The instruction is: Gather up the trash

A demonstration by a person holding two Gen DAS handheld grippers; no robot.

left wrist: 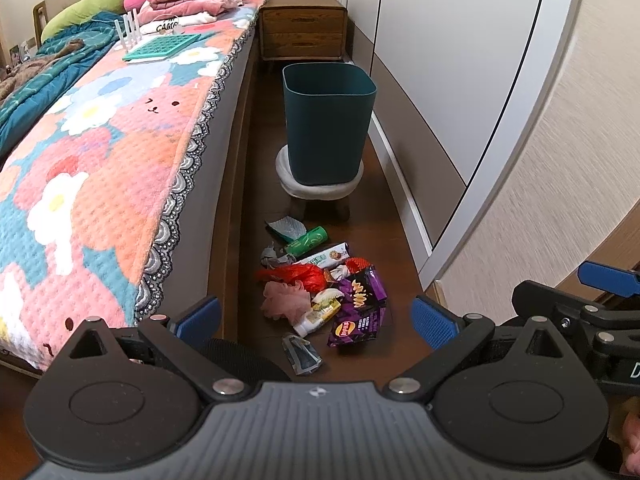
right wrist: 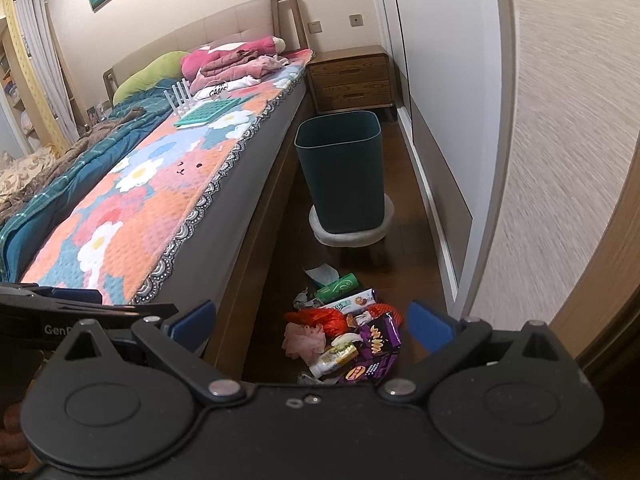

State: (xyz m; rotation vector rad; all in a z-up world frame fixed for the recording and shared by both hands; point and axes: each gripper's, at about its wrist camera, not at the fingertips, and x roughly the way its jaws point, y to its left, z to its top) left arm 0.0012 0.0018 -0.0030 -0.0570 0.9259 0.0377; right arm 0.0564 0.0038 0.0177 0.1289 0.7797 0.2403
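Note:
A pile of trash lies on the dark wood floor beside the bed: a purple chip bag, a red plastic bag, a pink mesh puff, a small white bottle, a green roll and a biscuit pack. A dark teal bin stands on a low white stool beyond the pile. My left gripper is open and empty above the pile. My right gripper is open and empty, also above it.
The bed with a flowered blanket runs along the left. A wooden nightstand stands behind the bin. White wardrobe doors line the right of the narrow floor strip. The right gripper's body shows at right.

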